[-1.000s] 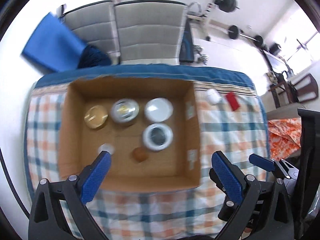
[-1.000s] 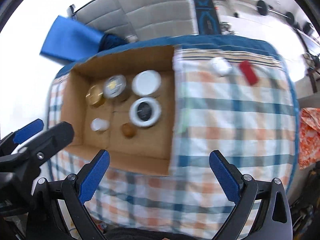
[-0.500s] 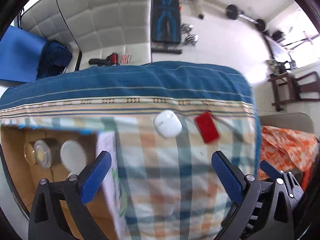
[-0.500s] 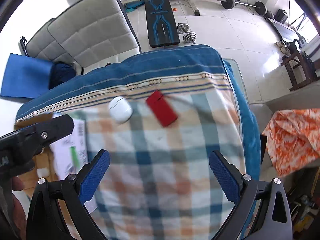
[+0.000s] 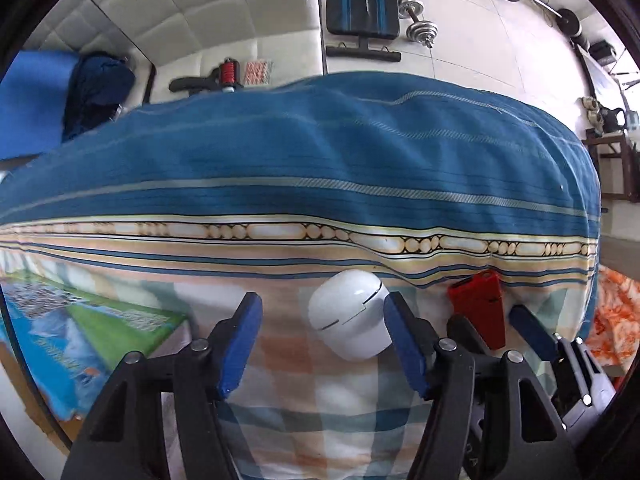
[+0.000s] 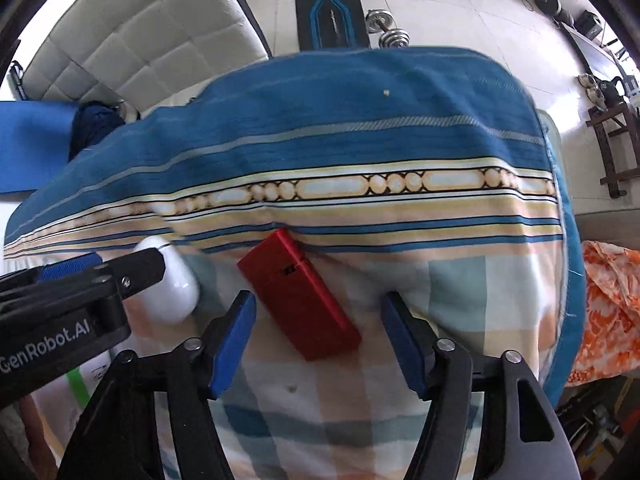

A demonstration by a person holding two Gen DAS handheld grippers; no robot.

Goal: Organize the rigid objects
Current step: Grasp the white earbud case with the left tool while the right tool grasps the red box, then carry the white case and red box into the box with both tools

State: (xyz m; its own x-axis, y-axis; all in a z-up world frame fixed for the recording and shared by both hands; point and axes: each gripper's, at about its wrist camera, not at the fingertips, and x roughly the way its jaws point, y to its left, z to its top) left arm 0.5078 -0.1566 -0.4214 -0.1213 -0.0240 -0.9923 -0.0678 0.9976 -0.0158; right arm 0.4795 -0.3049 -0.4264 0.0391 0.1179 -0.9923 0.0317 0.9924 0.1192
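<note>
A white rounded case (image 5: 352, 326) lies on the checked cloth. My left gripper (image 5: 322, 344) is open around it, the case close against the right finger. It also shows in the right wrist view (image 6: 172, 284), partly hidden by the left gripper. A flat red case (image 6: 300, 300) lies askew to its right; it shows in the left wrist view (image 5: 478, 308) too. My right gripper (image 6: 320, 340) is open, its fingers on either side of the red case's near end.
The cardboard box flap with a printed picture (image 5: 76, 328) is at the left. The table's far edge, draped in blue striped cloth (image 5: 320, 152), drops off just beyond the cases. An orange cloth (image 6: 608, 304) lies at the right. Weights lie on the floor behind.
Both grippers have moved right, away from the box, and come down close over the two cases. The left one now straddles the white case, the right one the red case.
</note>
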